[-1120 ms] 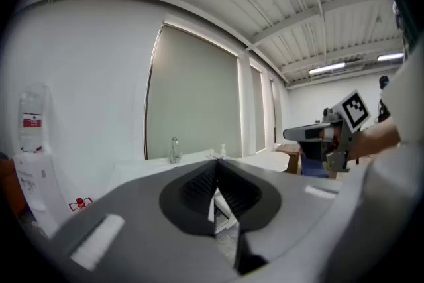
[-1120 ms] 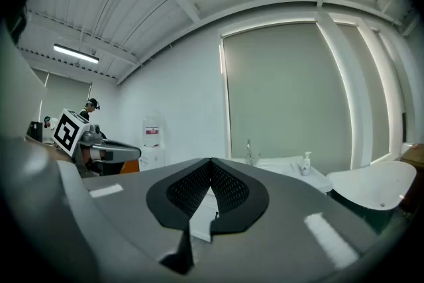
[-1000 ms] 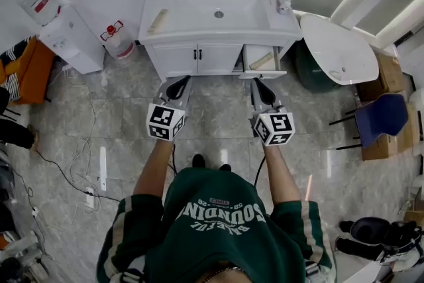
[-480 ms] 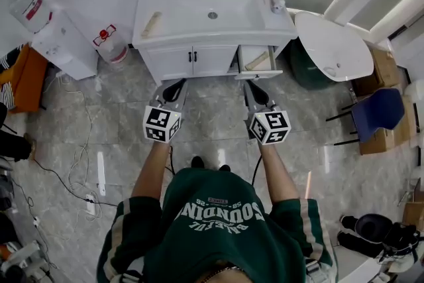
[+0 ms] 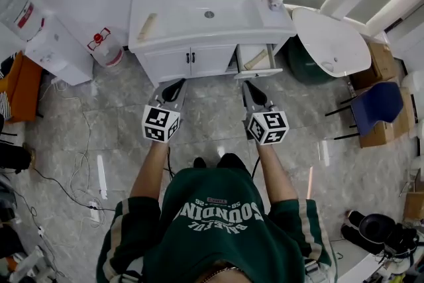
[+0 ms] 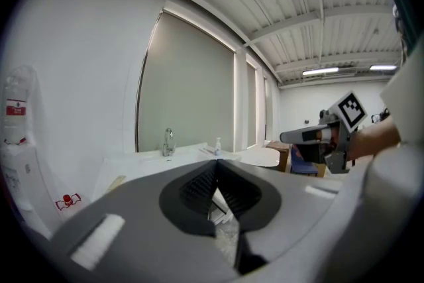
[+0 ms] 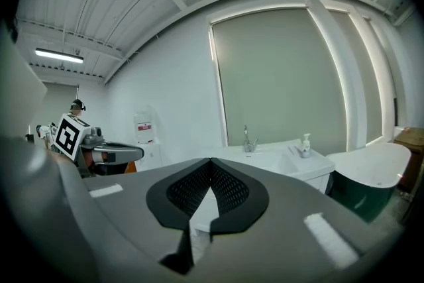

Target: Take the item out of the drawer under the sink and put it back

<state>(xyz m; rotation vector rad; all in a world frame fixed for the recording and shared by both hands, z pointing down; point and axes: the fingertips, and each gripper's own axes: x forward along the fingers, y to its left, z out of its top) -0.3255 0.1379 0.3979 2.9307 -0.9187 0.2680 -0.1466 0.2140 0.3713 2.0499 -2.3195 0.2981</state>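
Noted a pale, long item (image 5: pixel 256 60) aslant in the open drawer (image 5: pixel 260 73); held left hand-held gripper (image 5: pixel 179 83) and right hand-held gripper (image 5: pixel 247 85) closed, empty, with bare floor (image 5: pixel 212 99) ahead.

Head view overhead, gripper views level, sharing sink (image 5: pixel 185 13)

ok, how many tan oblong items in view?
2 tan items: one on the countertop left of the basin, one in the open drawer. Closed cabinet may hide more.
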